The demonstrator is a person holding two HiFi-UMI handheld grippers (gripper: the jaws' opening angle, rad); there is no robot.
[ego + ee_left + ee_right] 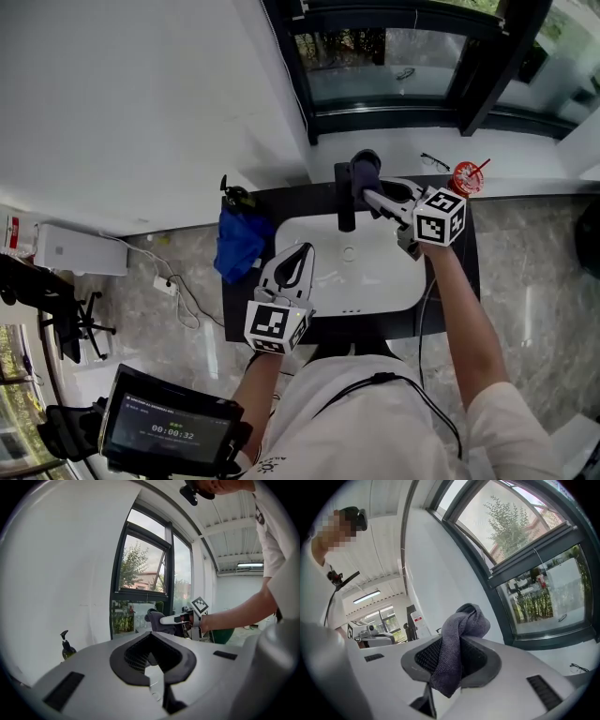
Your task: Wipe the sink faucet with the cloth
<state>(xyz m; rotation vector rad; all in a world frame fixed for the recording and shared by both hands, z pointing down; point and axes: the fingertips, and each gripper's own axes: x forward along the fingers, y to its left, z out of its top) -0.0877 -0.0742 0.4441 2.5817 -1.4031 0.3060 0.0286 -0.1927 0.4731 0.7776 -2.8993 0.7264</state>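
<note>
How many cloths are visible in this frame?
2. A grey cloth is clamped in the right hand-held gripper, up by the faucet. A blue cloth lies bunched at the counter's left end, beside the sink. No others show.

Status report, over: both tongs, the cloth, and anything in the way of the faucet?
Right tongs shut on grey cloth, at faucet top. Left tongs empty, above sink. Nothing blocking faucet.

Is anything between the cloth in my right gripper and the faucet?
Nothing visible. The right gripper holds the cloth right at the top of the faucet; whether they touch is unclear. The left gripper hangs over the sink basin, clear of both.
</note>
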